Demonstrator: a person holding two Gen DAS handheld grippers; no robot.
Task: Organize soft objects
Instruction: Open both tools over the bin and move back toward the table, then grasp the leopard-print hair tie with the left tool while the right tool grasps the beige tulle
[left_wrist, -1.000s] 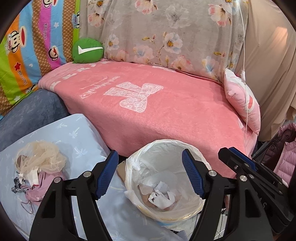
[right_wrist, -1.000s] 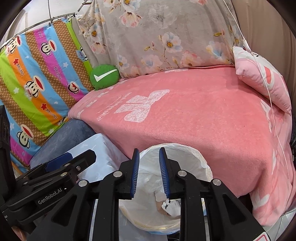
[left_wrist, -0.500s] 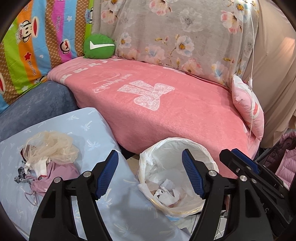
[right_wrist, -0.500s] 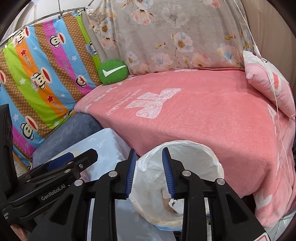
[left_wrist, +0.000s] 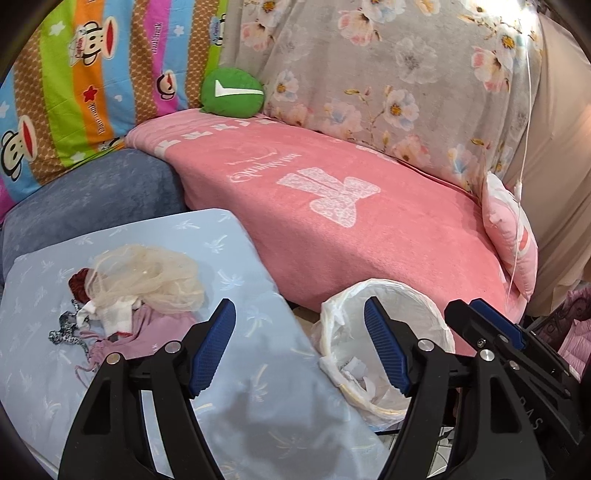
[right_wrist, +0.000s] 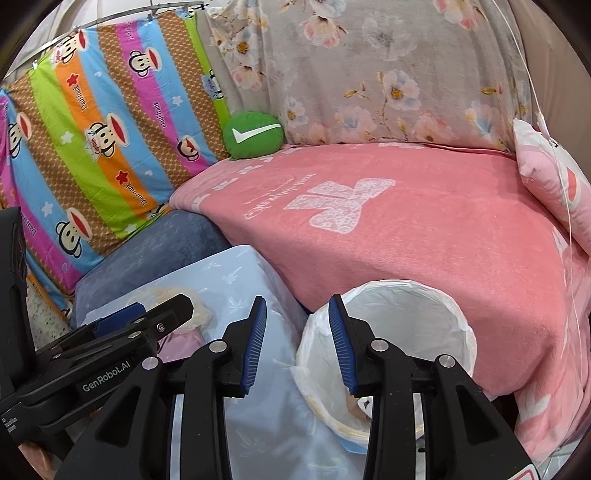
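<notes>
Soft objects lie in one small heap (left_wrist: 129, 299) on the pale blue patterned cushion (left_wrist: 236, 398) at the near left. Largest of all we see the pink fleecy blanket (left_wrist: 369, 240), printed with a white bow, spread over the sofa seat across the far side. Behind it hang two cloths: a grey floral one (left_wrist: 388, 74) to the right and a bright striped one with cartoon monkeys (left_wrist: 92, 81) to the left. A dusty blue plush cushion (left_wrist: 92, 199) sits under the near left edge of the blanket. One round bin lined with a thin white bag (right_wrist: 413, 325) stands near the blanket's front, crumpled paper inside. One pink pillow (left_wrist: 513, 236) leans at the far right; one round green cushion with a white tick (right_wrist: 253, 134) rests in the far corner. In the heap we count a cream gauzy net, a pink drawstring piece, a white folded cloth and a dark red scrap. Our left gripper (left_wrist: 299, 347) has its jaws spread wide, holding nothing; the right gripper (right_wrist: 297, 343) hovers by the bin rim, jaws parted and empty.
</notes>
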